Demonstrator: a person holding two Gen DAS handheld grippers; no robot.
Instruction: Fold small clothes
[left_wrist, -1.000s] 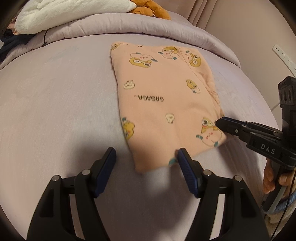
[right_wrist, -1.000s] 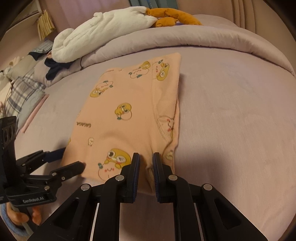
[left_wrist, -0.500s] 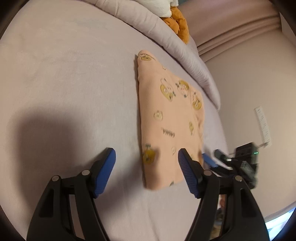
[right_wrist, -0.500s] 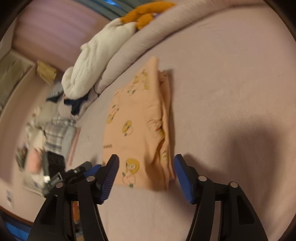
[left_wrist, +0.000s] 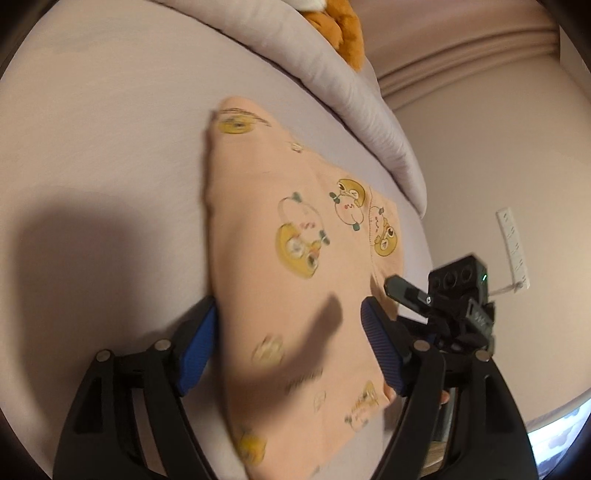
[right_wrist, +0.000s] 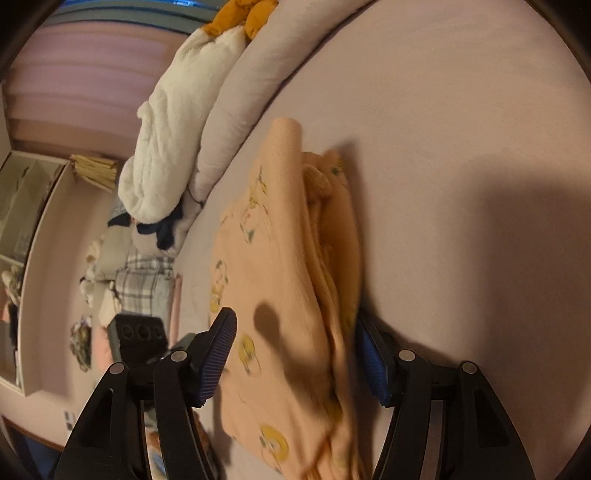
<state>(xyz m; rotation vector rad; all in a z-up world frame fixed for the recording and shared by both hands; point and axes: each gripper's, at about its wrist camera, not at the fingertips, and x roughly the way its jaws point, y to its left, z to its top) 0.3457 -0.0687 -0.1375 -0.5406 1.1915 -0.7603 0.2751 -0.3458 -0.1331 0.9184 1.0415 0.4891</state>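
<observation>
The peach garment (left_wrist: 295, 280) lies folded into a narrow stack on the bed (left_wrist: 103, 155), running from six toward twelve o'clock — one last fold probably remains. Left gripper (left_wrist: 288, 343) and right gripper (right_wrist: 295, 354) both straddle it wide, jaws just opened, pads not pressing.

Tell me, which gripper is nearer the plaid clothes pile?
Left. The left gripper is at the garment side facing the plaid pile; the right gripper, the far side. Both jaws just opened, straddling it.

A lilac bed (left_wrist: 92, 155) carries a folded peach garment (left_wrist: 280, 280).
</observation>
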